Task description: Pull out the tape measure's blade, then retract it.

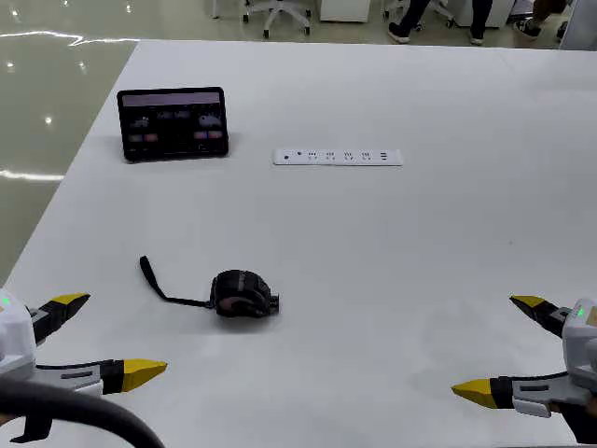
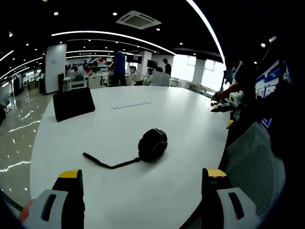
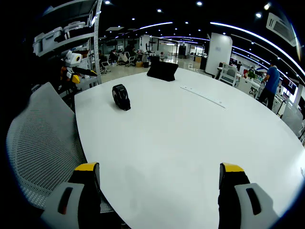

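A black tape measure (image 1: 243, 293) lies on the white table (image 1: 392, 243), its black wrist strap (image 1: 157, 285) trailing to the left. Its blade is not pulled out. My left gripper (image 1: 107, 338) hovers at the near left edge, open, with yellow-tipped jaws and nothing between them. My right gripper (image 1: 508, 345) hovers at the near right edge, also open and empty. In the left gripper view the tape measure (image 2: 153, 143) lies ahead of the left gripper (image 2: 143, 176), and the right gripper (image 2: 228, 102) shows far right. In the right gripper view the tape measure (image 3: 121, 97) sits far left of the right gripper (image 3: 159, 174).
A black tablet (image 1: 173, 123) stands propped at the back left. A white power strip (image 1: 338, 157) lies at the back middle. A mesh chair back (image 3: 38, 152) stands near the table's front edge. People and office chairs are beyond the far edge.
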Motion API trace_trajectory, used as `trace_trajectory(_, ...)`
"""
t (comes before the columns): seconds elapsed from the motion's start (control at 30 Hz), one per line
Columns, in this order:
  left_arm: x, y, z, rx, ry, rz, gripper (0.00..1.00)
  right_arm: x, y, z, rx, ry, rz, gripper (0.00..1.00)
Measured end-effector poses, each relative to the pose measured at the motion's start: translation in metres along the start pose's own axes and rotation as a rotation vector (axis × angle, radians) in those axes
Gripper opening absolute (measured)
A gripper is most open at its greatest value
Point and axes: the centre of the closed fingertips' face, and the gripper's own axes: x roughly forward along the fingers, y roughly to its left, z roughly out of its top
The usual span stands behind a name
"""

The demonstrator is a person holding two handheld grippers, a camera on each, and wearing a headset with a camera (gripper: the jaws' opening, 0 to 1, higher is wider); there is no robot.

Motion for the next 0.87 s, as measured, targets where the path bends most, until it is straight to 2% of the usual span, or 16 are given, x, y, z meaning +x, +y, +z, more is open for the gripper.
trace_trajectory(0.2, -0.0022, 0.0000, 0.0008, -0.002, 0.004, 0.008, 1.00, -0.0056, -0.0055, 0.0012, -0.004, 0.004, -0.006, 1.00)
trace_trajectory(0.27, -0.0015, -0.0020, -0.0032, -0.020, 0.023, -0.004, 1.00, -0.0060, -0.0051, 0.0015, -0.007, 0.005, -0.004, 1.00)
trace_trajectory(0.3, -0.0003, -0.0015, -0.0020, -0.017, 0.013, -0.004, 1.00, -0.0062, -0.0046, 0.0014, -0.007, 0.005, 0.000, 1.00)
trace_trajectory(0.47, 0.0008, -0.0058, -0.0025, -0.023, 0.020, -0.022, 0.97, -0.0060, -0.0032, -0.0021, 0.001, 0.014, 0.005, 1.00)
trace_trajectory(0.6, 0.0022, -0.0071, -0.0002, -0.018, 0.011, -0.024, 1.00, -0.0062, -0.0033, -0.0039, 0.004, 0.017, 0.006, 1.00)
trace_trajectory(0.87, -0.0002, -0.0020, -0.0004, -0.014, 0.014, -0.016, 1.00, -0.0051, -0.0026, -0.0037, 0.006, 0.019, 0.012, 1.00)
